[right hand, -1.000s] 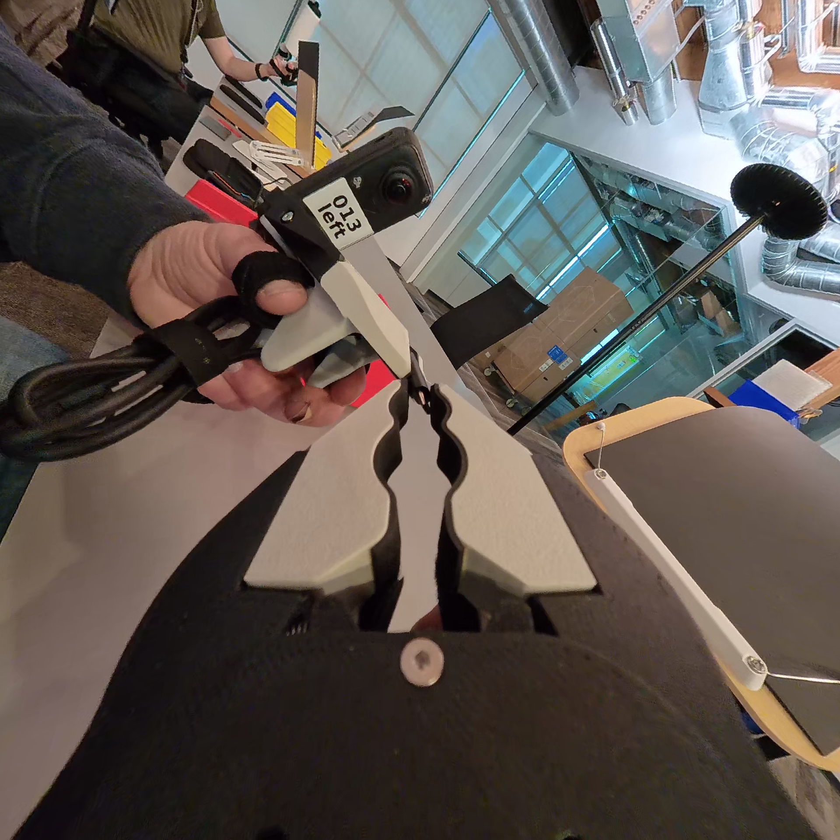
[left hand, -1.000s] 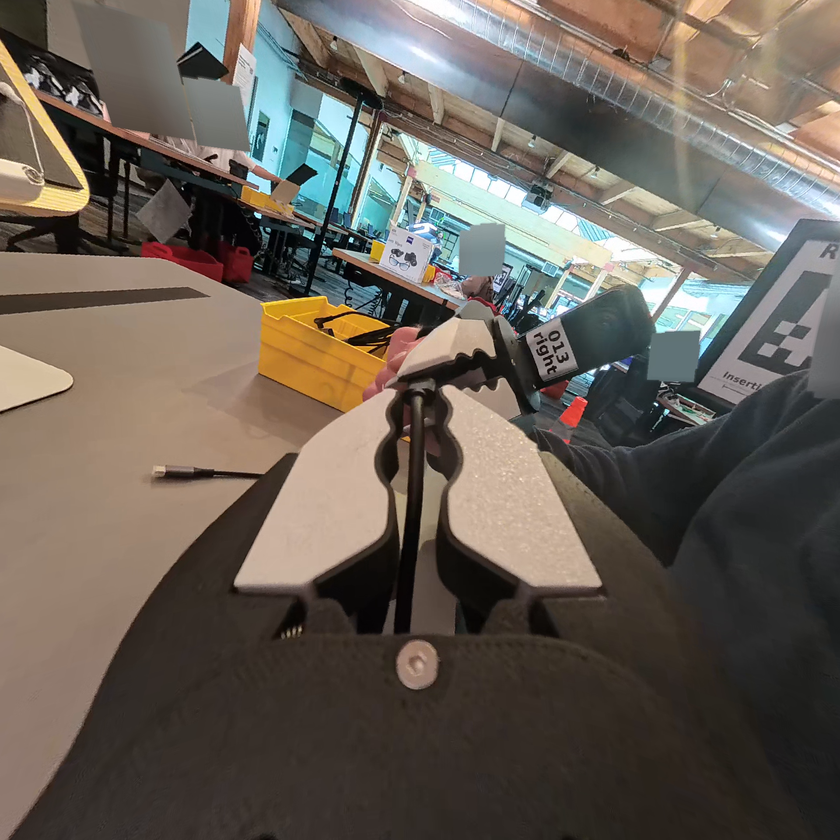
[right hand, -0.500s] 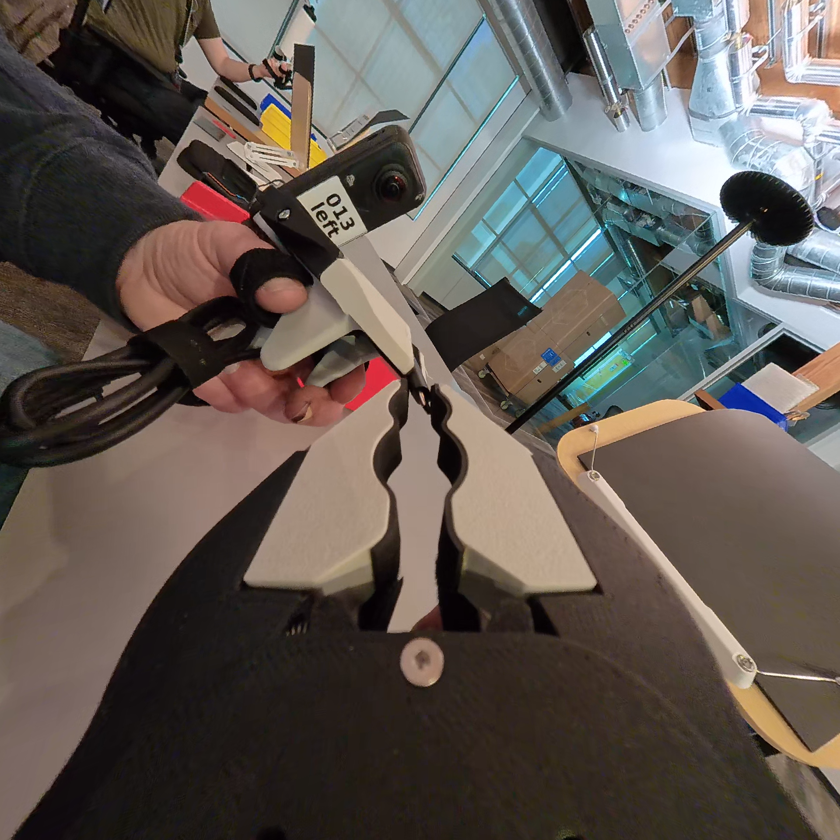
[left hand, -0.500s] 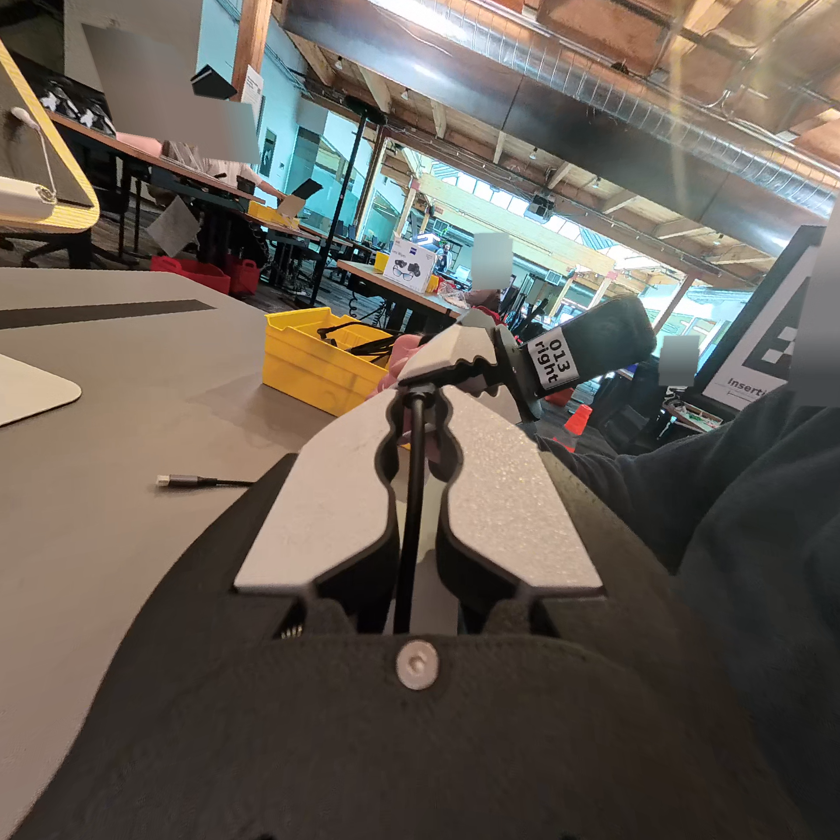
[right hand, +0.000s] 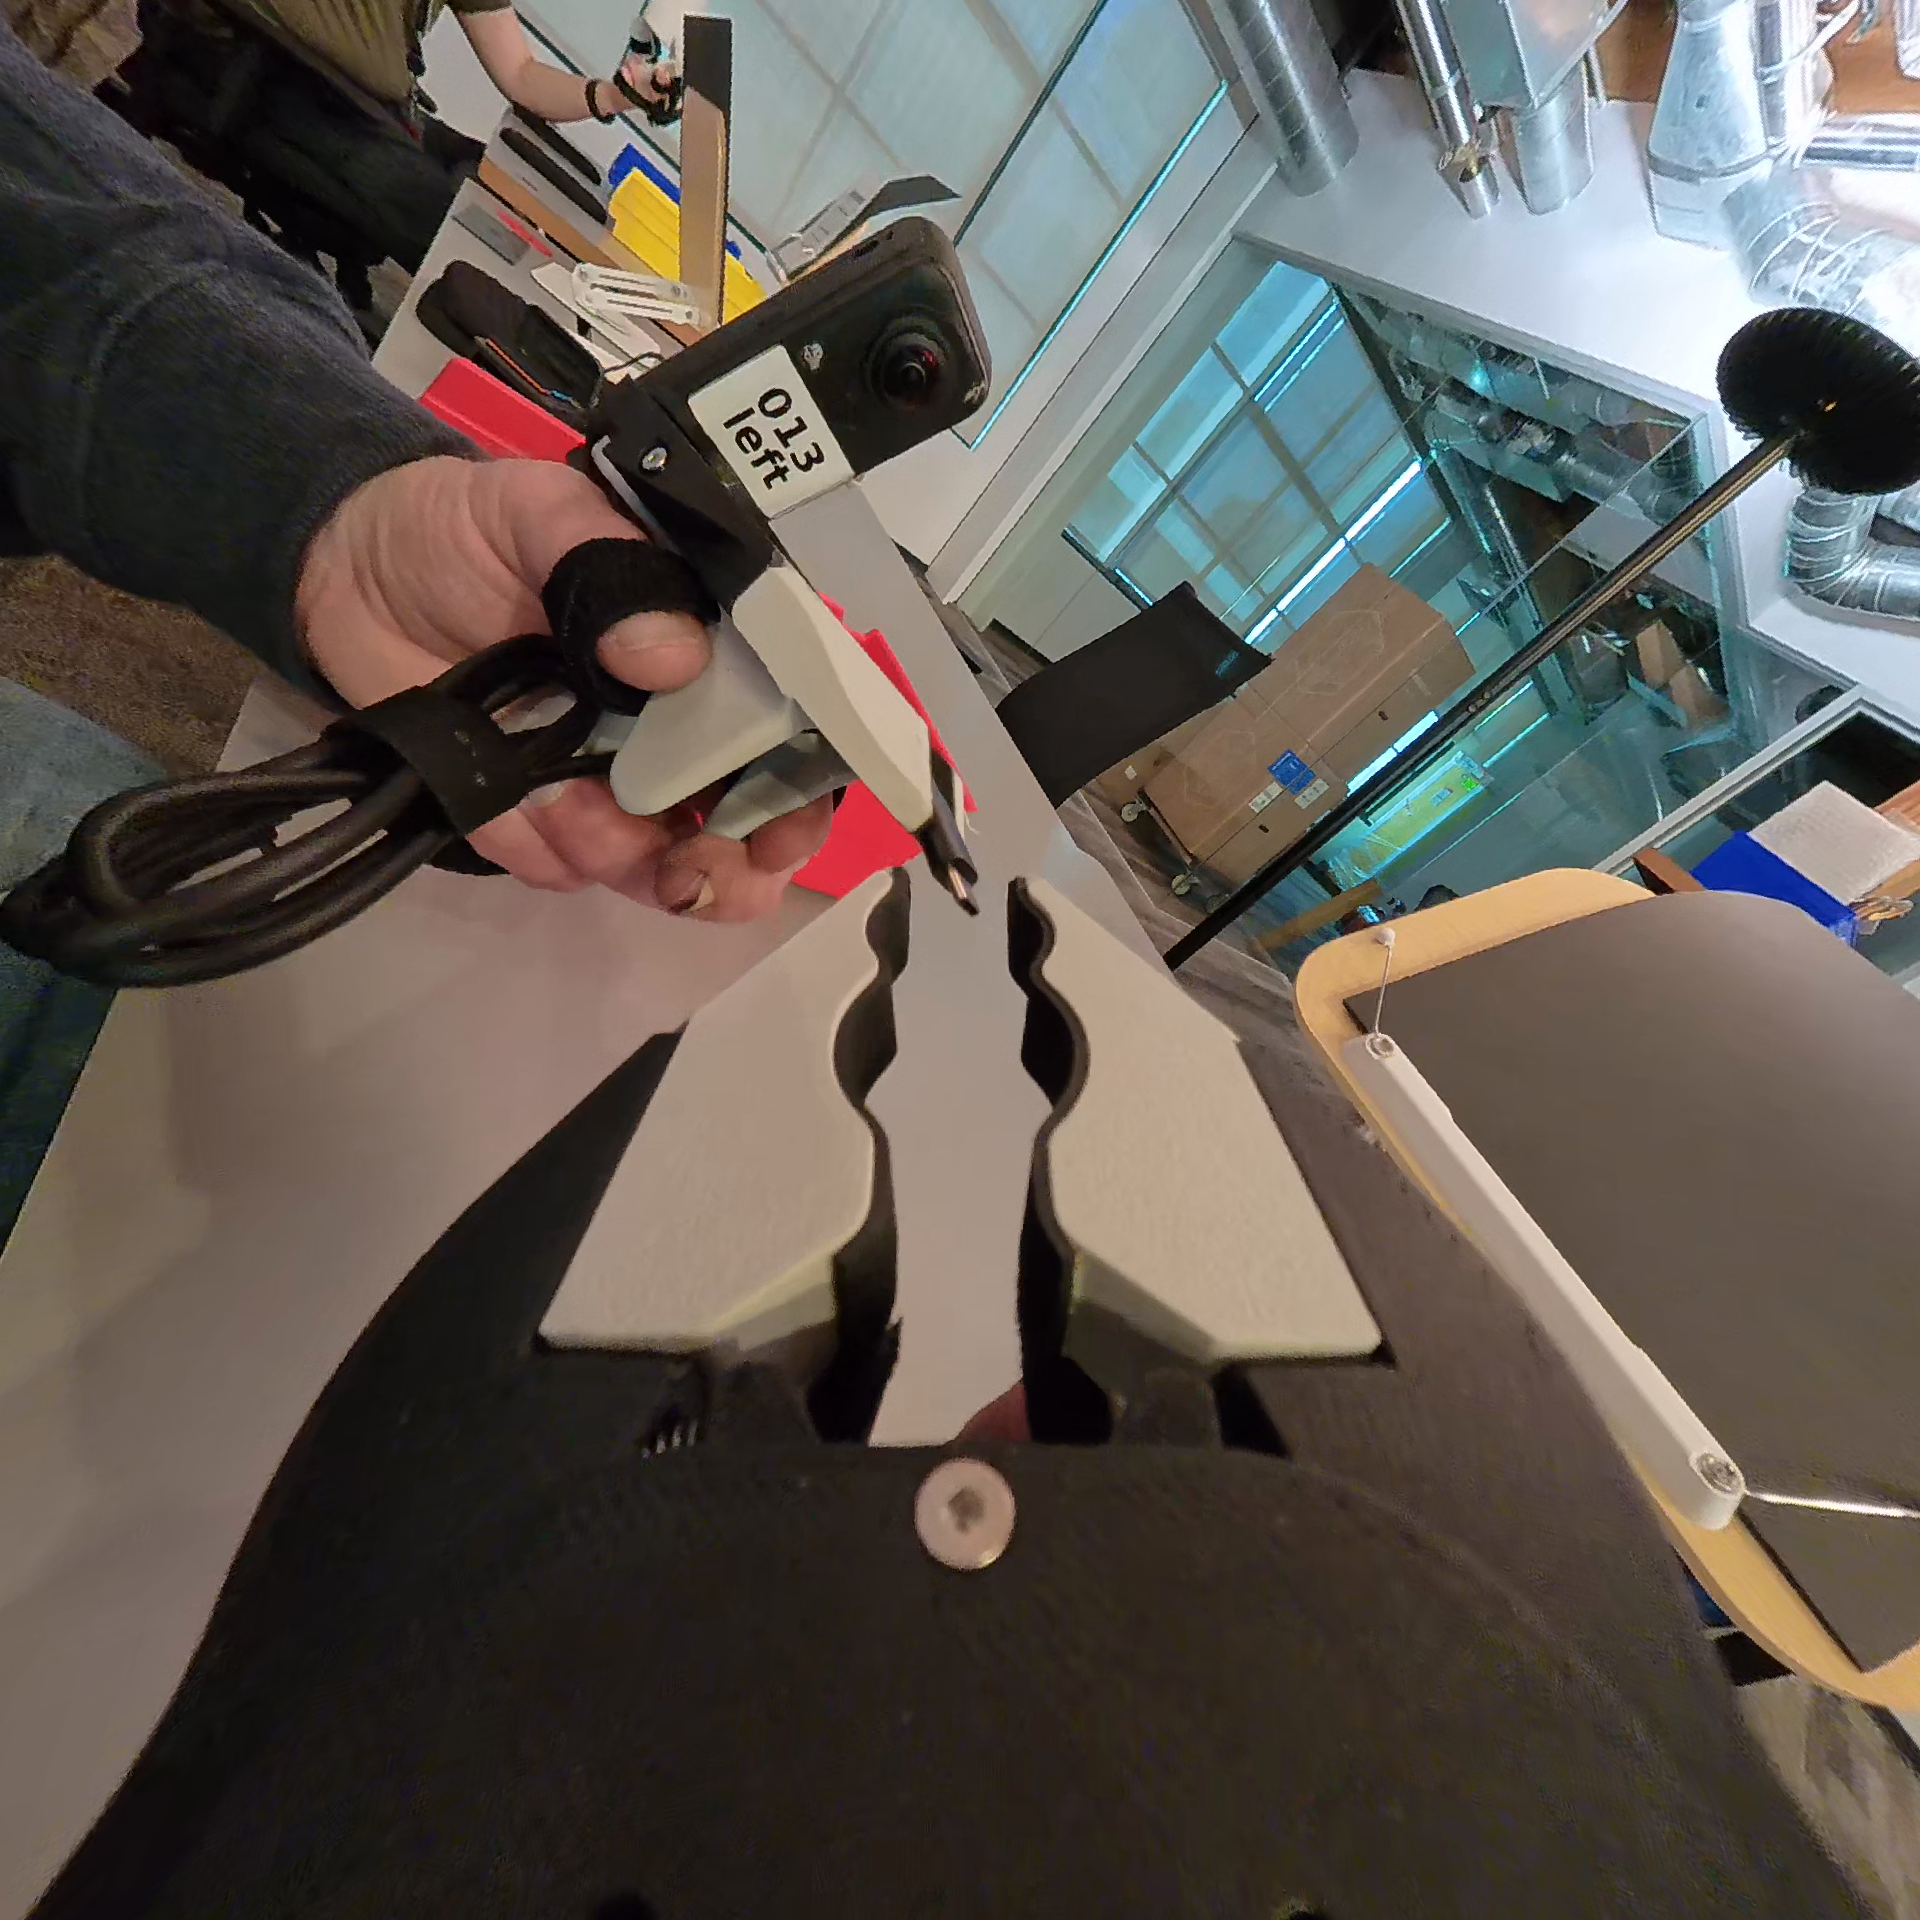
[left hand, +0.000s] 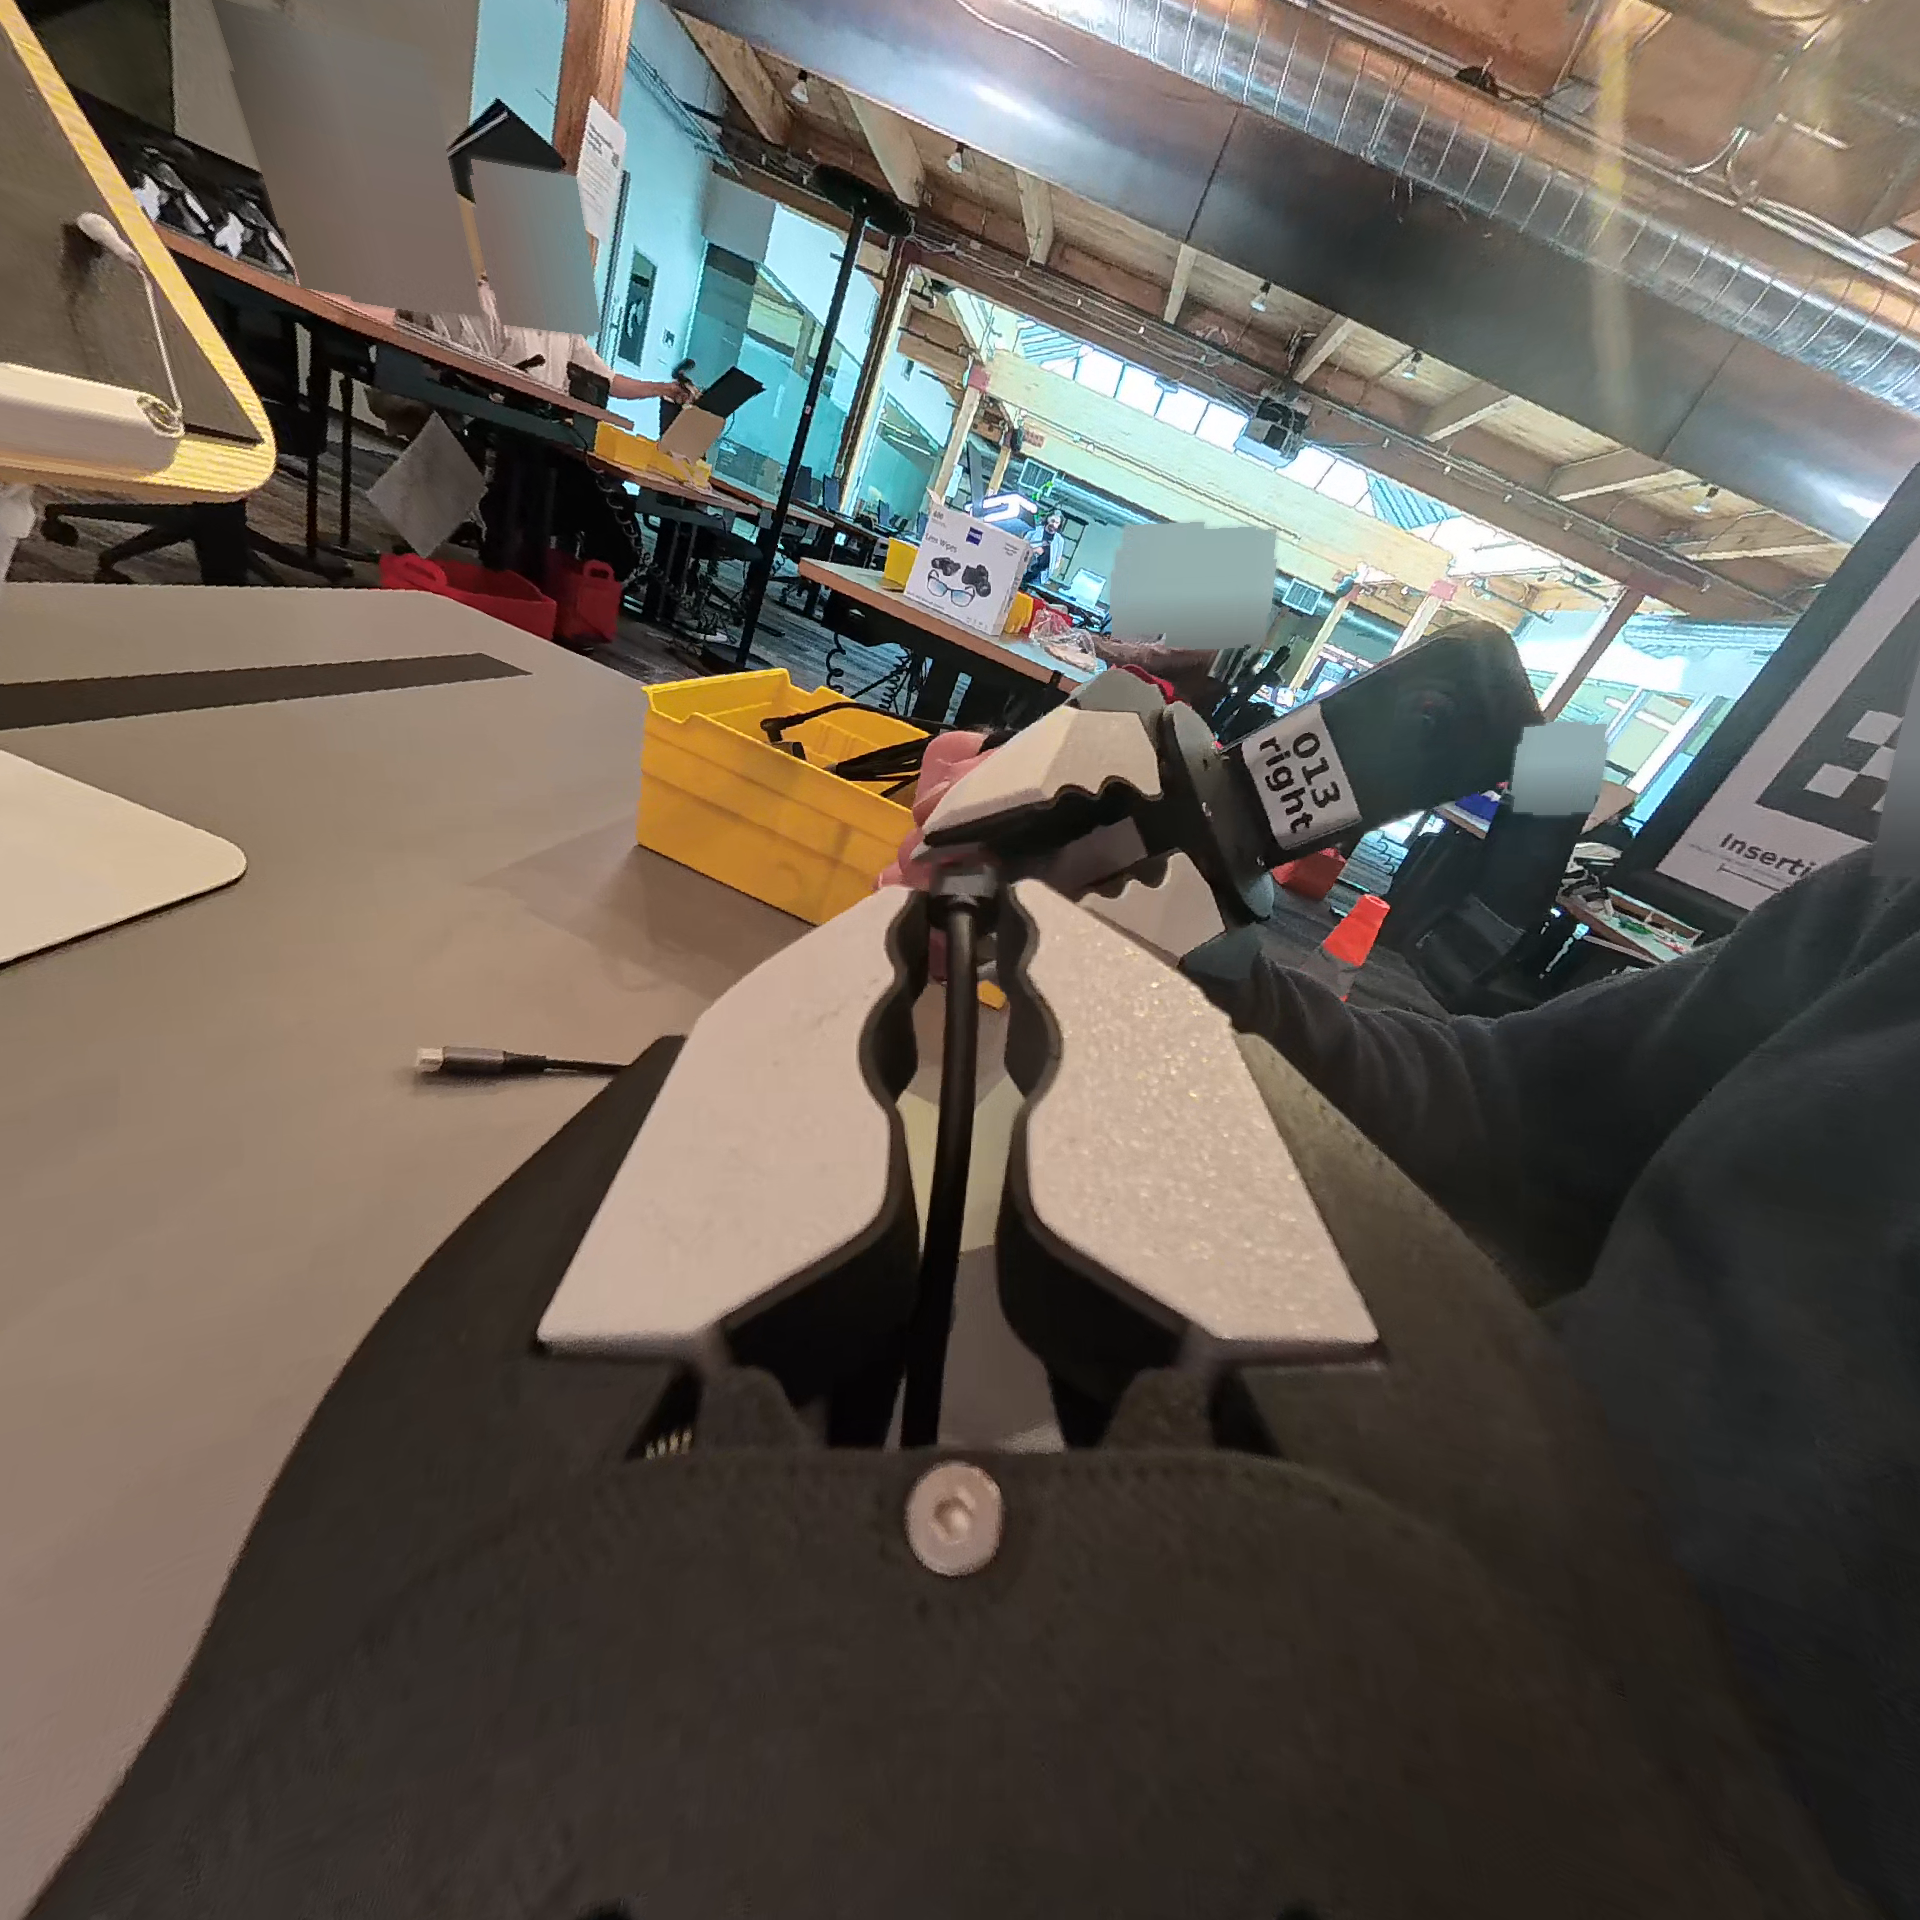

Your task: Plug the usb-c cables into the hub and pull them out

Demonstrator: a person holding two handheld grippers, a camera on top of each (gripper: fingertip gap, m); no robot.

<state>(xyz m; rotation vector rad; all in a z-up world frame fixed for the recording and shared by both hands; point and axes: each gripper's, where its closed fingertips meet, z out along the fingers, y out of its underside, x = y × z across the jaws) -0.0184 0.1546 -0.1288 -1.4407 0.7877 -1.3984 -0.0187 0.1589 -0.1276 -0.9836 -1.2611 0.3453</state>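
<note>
Far left on grey worktop [left hand: 260, 1195]: loose cable end [left hand: 488, 1061], silver plug, thin black cord. Beyond, yellow bin [left hand: 758, 810] with dark cables inside. Centre: black usb-c cable [left hand: 951, 1091] clamped in left hand-held gripper [left hand: 961, 914]. Right hand-held gripper [right hand: 958, 888] narrowly parted, empty, plug tip just ahead.

Black cable [left hand: 951, 1122], yellow bin [left hand: 748, 821], grey table [left hand: 260, 1091].

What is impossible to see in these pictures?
- The hub: in neither view.
- Plug of the black cable, left wrist view: covered by the right gripper.
- Far part of the loose cable, left wrist view: hidden behind the left gripper.
- Contents of the yellow bin, left wrist view: too small.
</note>
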